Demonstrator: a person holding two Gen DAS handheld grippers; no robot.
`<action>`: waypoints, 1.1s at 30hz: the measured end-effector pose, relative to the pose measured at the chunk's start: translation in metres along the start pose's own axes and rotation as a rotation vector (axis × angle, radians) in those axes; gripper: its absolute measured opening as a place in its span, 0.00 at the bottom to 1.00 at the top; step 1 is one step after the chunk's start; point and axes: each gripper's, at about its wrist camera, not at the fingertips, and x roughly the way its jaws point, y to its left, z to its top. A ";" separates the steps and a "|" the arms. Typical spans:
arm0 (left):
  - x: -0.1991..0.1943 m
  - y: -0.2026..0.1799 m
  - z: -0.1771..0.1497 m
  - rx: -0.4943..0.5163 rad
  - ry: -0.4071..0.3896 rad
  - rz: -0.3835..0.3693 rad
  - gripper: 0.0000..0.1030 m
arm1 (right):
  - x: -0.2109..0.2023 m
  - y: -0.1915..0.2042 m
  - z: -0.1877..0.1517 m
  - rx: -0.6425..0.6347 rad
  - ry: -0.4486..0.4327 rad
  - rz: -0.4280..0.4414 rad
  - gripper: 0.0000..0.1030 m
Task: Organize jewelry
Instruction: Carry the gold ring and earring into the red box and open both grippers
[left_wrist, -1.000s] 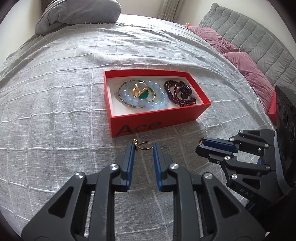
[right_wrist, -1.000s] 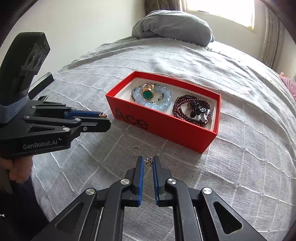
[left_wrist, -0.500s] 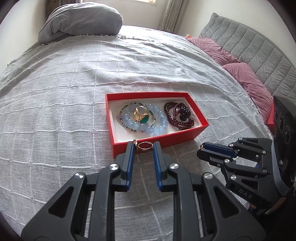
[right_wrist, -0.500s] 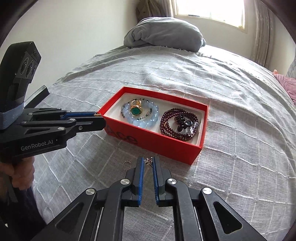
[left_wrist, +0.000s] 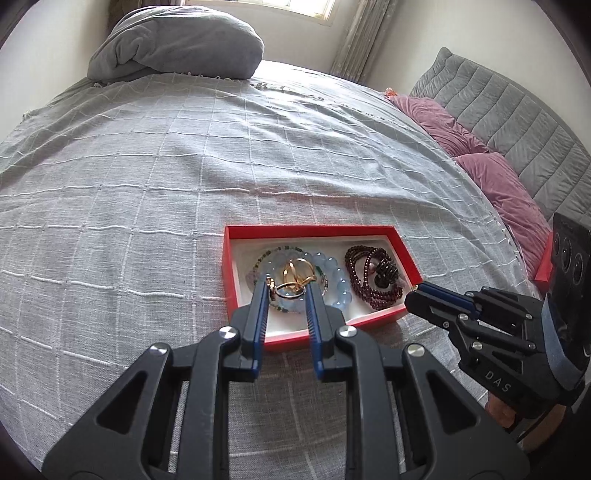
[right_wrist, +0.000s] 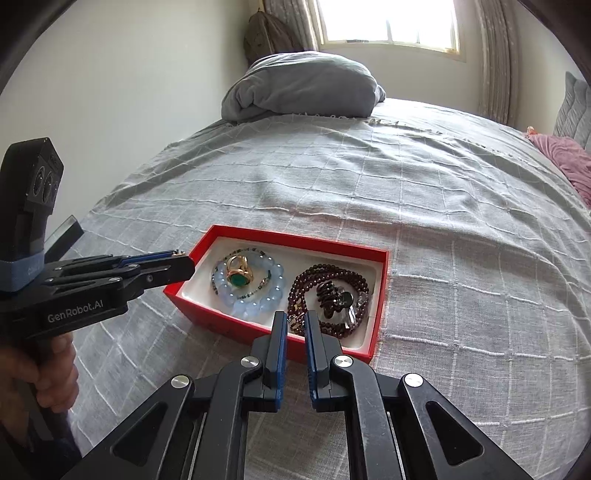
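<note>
On the grey bedspread (left_wrist: 147, 192) sits the red box (left_wrist: 317, 230), holding a pale blue bead bracelet (right_wrist: 255, 299) with a green-stone ring (right_wrist: 238, 275) and a dark red bead strand (right_wrist: 332, 291). Above the box, the left gripper (left_wrist: 286, 291) is clenched on a small gold ring (left_wrist: 290, 290); the right gripper (right_wrist: 295, 319) pinches a tiny earring (right_wrist: 295, 320).
</note>
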 end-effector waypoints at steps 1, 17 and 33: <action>0.001 0.000 0.000 0.000 0.000 -0.001 0.21 | 0.002 -0.001 0.001 0.005 0.000 0.002 0.09; 0.023 -0.001 0.001 0.004 0.031 0.040 0.21 | 0.021 -0.002 0.008 0.024 0.012 -0.007 0.09; 0.027 0.004 0.004 -0.014 0.039 0.041 0.21 | 0.033 -0.008 0.010 0.033 0.027 -0.021 0.13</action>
